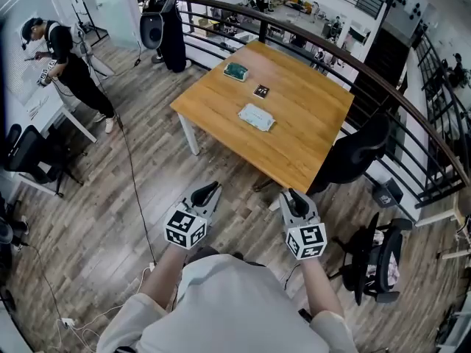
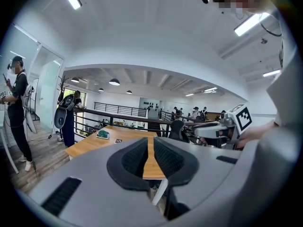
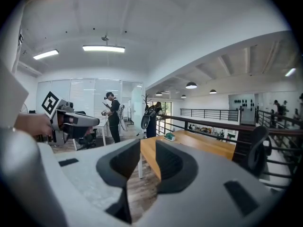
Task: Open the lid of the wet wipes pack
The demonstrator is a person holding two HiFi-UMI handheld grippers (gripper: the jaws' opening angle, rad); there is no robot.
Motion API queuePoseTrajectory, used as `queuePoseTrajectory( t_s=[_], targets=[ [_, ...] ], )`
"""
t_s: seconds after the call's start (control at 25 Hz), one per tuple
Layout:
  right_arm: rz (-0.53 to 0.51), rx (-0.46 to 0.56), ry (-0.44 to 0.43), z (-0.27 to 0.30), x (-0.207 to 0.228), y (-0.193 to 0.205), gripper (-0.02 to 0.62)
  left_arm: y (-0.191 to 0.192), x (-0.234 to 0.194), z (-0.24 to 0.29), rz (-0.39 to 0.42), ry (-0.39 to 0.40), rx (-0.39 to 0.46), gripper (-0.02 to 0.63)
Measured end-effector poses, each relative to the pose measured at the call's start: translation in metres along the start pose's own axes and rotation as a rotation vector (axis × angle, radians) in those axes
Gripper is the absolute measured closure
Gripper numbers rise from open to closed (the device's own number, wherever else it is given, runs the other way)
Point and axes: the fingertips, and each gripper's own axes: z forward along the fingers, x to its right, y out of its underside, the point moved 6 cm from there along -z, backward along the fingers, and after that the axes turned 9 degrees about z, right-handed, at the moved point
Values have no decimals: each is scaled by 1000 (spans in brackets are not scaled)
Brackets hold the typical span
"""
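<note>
A pale flat wet wipes pack [image 1: 256,116] lies near the middle of the wooden table [image 1: 309,142]. Behind it are a small black card [image 1: 261,90] and a green pack [image 1: 235,71], which also shows in the left gripper view [image 2: 102,135] and the right gripper view [image 3: 169,136]. Both grippers hover over the floor, short of the table's near corner. My left gripper [image 1: 213,187] [image 2: 148,148] has a narrow gap between its jaws and holds nothing. My right gripper [image 1: 291,193] [image 3: 147,152] stands open and empty too. Each gripper shows in the other's view, the right [image 2: 222,129] and the left [image 3: 71,119].
A black office chair [image 1: 360,149] stands at the table's right edge, and another chair [image 1: 379,259] sits lower right. A dark railing [image 1: 412,101] runs behind the table. One person [image 1: 62,57] stands at the far left and another [image 1: 171,20] by the railing. Cables [image 1: 136,190] trail across the wood floor.
</note>
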Motion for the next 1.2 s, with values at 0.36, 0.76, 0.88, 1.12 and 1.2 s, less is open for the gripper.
queuePoseTrajectory(
  t_s=[0.36, 0.76, 0.88, 1.12, 1.2],
  targets=[
    [2, -13, -12, 16, 17, 0, 508, 2, -3, 21, -9, -7, -17, 572],
    [20, -44, 10, 71, 43, 0, 508, 6, -46, 73, -22, 28, -25, 572],
    [23, -52, 20, 98, 47, -5, 506, 5, -70, 92, -24, 46, -27, 572],
    [37, -54, 49, 155, 54, -19, 499, 2, -123, 128, -15, 84, -36, 572],
    [42, -55, 59, 171, 54, -23, 497, 0, -140, 138, -13, 97, -37, 572]
  ],
)
